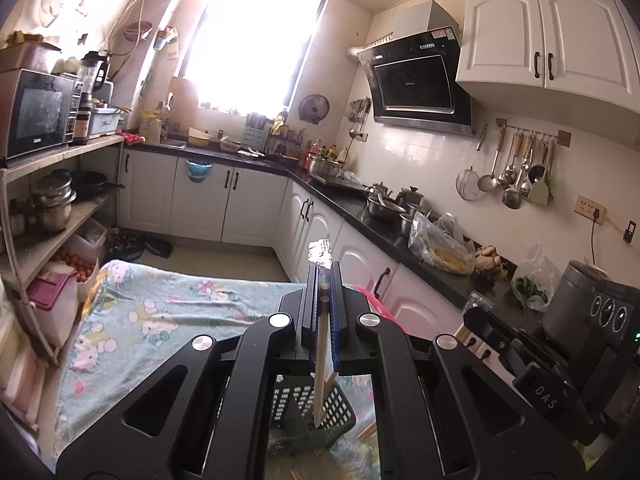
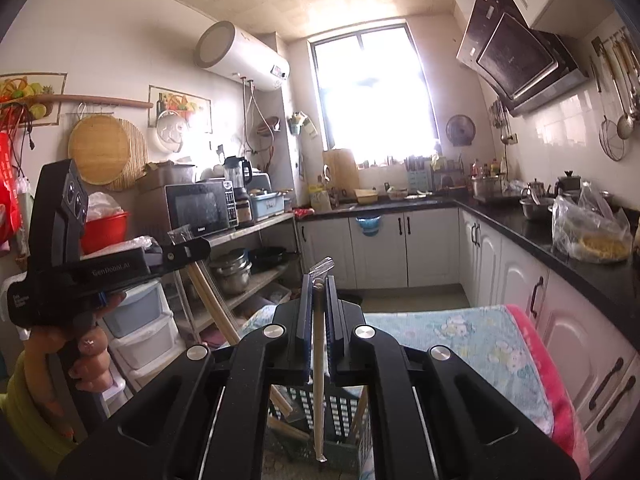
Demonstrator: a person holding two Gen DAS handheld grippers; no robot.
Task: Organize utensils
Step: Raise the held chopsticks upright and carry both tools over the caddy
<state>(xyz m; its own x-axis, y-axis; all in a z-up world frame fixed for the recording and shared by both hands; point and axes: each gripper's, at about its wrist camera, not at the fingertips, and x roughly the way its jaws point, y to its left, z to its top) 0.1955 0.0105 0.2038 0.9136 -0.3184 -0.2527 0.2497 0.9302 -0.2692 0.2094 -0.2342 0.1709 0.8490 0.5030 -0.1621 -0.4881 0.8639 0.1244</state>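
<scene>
My left gripper (image 1: 323, 276) is shut on a wooden chopstick (image 1: 321, 368) that hangs down into a dark slotted utensil basket (image 1: 340, 412) below it. My right gripper (image 2: 319, 280) is shut on another wooden chopstick (image 2: 318, 380), which hangs down over the same basket (image 2: 340, 408). More chopsticks (image 2: 284, 400) lean in and beside the basket. The left gripper also shows in the right wrist view (image 2: 188, 248), held in a hand at the left, with its chopstick (image 2: 212, 300) slanting down. The right gripper shows at the right of the left wrist view (image 1: 472, 320).
The basket stands on a table with a light blue cartoon cloth (image 1: 168, 312). A black counter (image 1: 380, 224) with pots and bags runs along the right. A shelf with a microwave (image 1: 36, 112) stands at the left. An air fryer (image 1: 592, 312) is close at the right.
</scene>
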